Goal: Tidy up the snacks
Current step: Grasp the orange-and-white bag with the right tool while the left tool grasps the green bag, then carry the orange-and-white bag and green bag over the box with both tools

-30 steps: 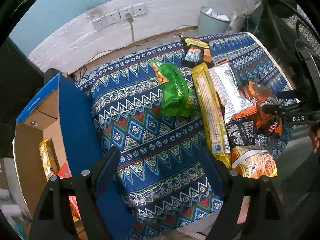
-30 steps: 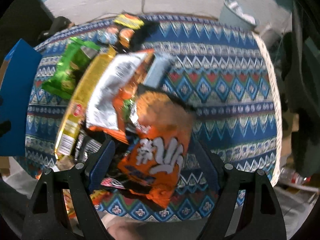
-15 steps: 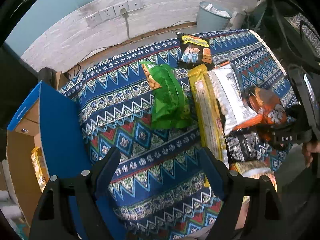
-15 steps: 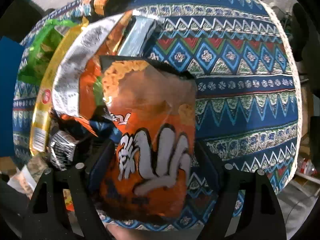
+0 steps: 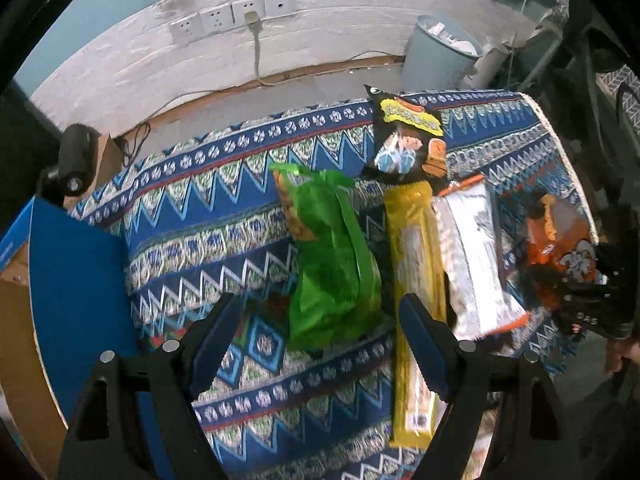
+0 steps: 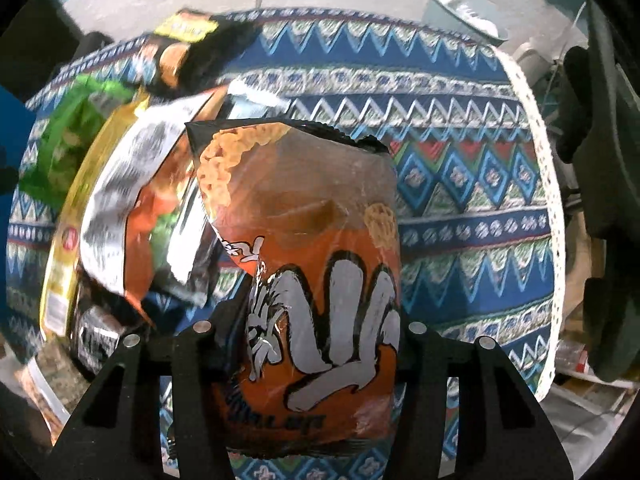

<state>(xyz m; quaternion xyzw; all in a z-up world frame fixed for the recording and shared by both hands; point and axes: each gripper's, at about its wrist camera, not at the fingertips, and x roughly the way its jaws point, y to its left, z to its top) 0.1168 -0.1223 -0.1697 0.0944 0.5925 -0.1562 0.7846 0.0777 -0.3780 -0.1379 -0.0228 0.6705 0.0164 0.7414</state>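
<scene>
- Since the earlier frames the right gripper [image 6: 320,332] has moved in over the snack pile and drawn its fingers together around the orange snack bag [image 6: 316,264], which now fills the middle of the right wrist view; the left gripper [image 5: 316,320] has travelled from beside the cardboard box [image 5: 76,288] toward the middle of the patterned cloth [image 5: 224,236].
- The right gripper's fingers pinch the lower part of the orange bag from both sides; whether the bag is off the cloth I cannot tell.
- In the left wrist view the same orange bag [image 5: 560,236] sits at the right edge of the cloth, with the right gripper [image 5: 588,300] dark and blurred on it.
- The left gripper's fingers are spread wide and hold nothing; the lower end of the green snack bag [image 5: 332,264] lies between their tips.
- Just right of the green bag lies a long yellow packet [image 5: 416,280], its side passing behind the right-hand fingertip [image 5: 420,320].
- A silver-and-orange packet [image 5: 476,256] lies against the yellow one on its right.
- A black-and-yellow packet [image 5: 408,140] lies at the far end of the row.
- The box stands open at the cloth's left edge, blue flap up.
- On the floor behind, a grey bin [image 5: 440,52] stands against the wall, below a row of wall sockets [image 5: 232,16].
</scene>
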